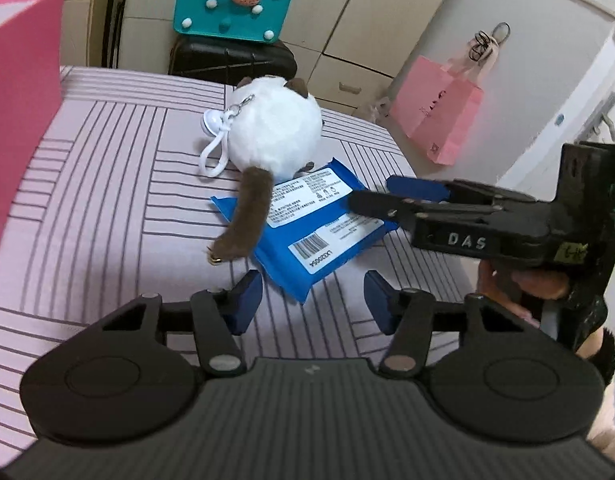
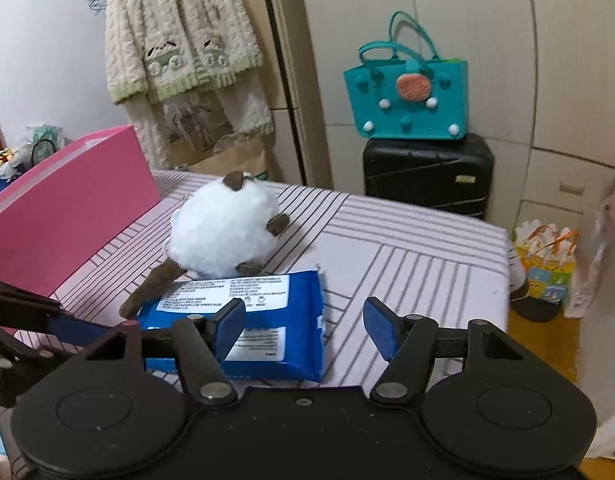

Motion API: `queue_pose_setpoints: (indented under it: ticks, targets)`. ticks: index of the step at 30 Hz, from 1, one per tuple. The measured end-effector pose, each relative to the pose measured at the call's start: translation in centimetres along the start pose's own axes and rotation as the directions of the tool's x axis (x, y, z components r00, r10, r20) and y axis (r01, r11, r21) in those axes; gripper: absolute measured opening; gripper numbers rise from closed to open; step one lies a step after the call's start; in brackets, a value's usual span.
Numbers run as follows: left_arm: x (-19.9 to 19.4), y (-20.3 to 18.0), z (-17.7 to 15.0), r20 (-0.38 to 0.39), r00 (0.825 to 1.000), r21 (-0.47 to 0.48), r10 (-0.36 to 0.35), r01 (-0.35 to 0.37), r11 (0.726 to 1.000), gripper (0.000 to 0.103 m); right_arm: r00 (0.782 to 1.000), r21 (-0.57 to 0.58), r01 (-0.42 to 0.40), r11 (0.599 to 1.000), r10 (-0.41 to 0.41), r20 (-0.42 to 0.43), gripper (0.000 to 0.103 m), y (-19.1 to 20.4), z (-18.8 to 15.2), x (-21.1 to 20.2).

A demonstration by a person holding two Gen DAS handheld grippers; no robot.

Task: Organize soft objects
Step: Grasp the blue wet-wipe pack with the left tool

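With both pairs of jaws parted and gripping nothing, my left gripper (image 1: 313,300) sits low centre of its frame just short of the blue tissue pack (image 1: 307,232), while my right gripper (image 2: 305,330) straddles the pack's near right corner. The white plush cat (image 1: 273,130) lies mid-frame, tail draped over the pack. I'd lift the plush clear first, pinching its body, then carry it to the pink box (image 1: 19,112) at upper left.

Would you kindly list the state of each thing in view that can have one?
Plush toy: lying on the bed, tail draped over the blue pack.
Blue pack: sealed, flat on the bed, label side up.
Left tool: open, empty, pack's corner just ahead.
Right tool: open, empty, over the pack's edge.
Teal bag: upright on the black suitcase.
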State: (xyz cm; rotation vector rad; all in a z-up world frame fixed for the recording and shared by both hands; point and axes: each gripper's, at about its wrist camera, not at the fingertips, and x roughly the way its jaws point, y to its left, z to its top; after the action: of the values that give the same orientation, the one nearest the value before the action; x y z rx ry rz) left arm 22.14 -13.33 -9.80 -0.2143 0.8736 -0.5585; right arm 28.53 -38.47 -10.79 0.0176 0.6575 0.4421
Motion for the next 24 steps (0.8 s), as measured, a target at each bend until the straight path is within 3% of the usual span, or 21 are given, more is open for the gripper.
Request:
queue_pose_setpoints:
  ticks: [6,11,14,18,24]
  targets:
    - [0.6,0.3,-0.4,0.054,0.998,-0.073,0.016,-0.012,0.997,0.054,0.998,0.058,-0.062,0.996,0.063,-0.014,0.062,-0.5,-0.3,0.8]
    - [1.1,1.3,0.1,0.099,0.995,-0.163,0.028,-0.012,0.987,0.052,0.995,0.107,-0.101,0.989,0.102,0.0,0.048,-0.9,-0.9,0.6]
    - [1.5,1.2,0.1,0.13,0.988,-0.161,0.084,-0.062,0.985,0.038,0.994,0.123,-0.107,0.987,0.108,0.006,0.04,-1.0,-1.4,0.2]
    - [1.8,0.9,-0.1,0.152,0.982,-0.144,0.114,-0.093,0.985,0.037,0.992,0.155,-0.124,0.98,0.125,0.0,0.033,-1.2,-1.9,-0.3]
    - [2.0,0.1,-0.2,0.157,0.976,-0.112,0.151,-0.134,0.985,0.036,0.992,0.143,-0.126,0.982,0.126,0.007,0.034,-0.5,-2.5,-0.6]
